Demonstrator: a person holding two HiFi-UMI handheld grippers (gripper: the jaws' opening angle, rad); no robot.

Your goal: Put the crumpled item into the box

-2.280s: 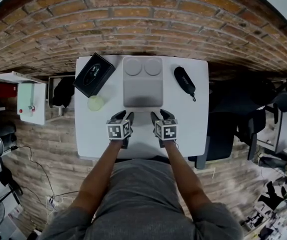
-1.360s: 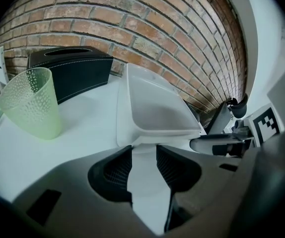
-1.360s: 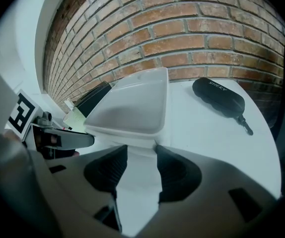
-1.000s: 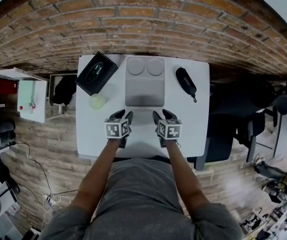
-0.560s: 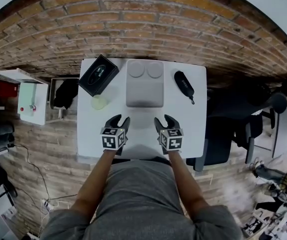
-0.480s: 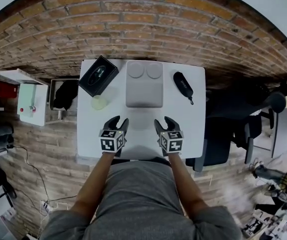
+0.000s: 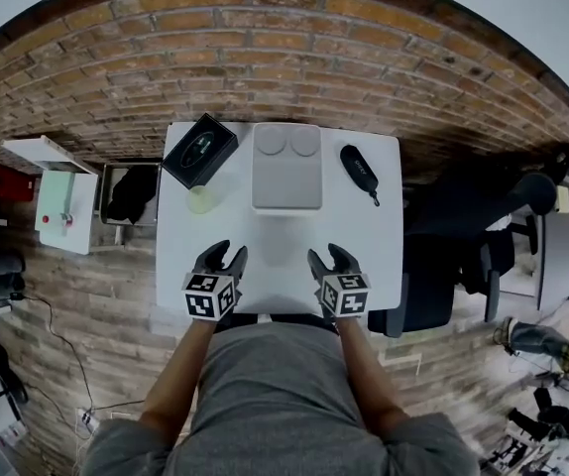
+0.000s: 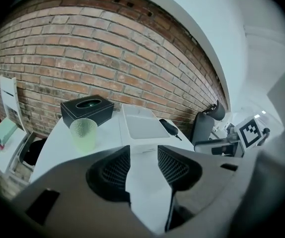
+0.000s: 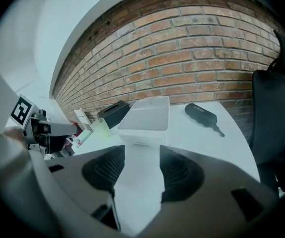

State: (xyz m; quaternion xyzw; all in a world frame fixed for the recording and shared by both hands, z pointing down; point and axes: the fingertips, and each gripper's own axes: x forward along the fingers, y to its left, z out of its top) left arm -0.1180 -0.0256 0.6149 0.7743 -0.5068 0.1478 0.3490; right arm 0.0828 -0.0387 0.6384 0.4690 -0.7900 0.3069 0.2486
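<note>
Holding nothing in left tongs (image 7: 227, 253) or right tongs (image 7: 326, 256), both spread wide over near tabletop (image 7: 275, 236). Ahead, centred: white box (image 7: 286, 167). Left: cup (image 7: 201, 200), black box (image 7: 200, 150). Right: pouch (image 7: 359, 169).

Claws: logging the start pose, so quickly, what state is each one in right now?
Left claw: open, nothing between its jaws.
Right claw: open, nothing between its jaws.
</note>
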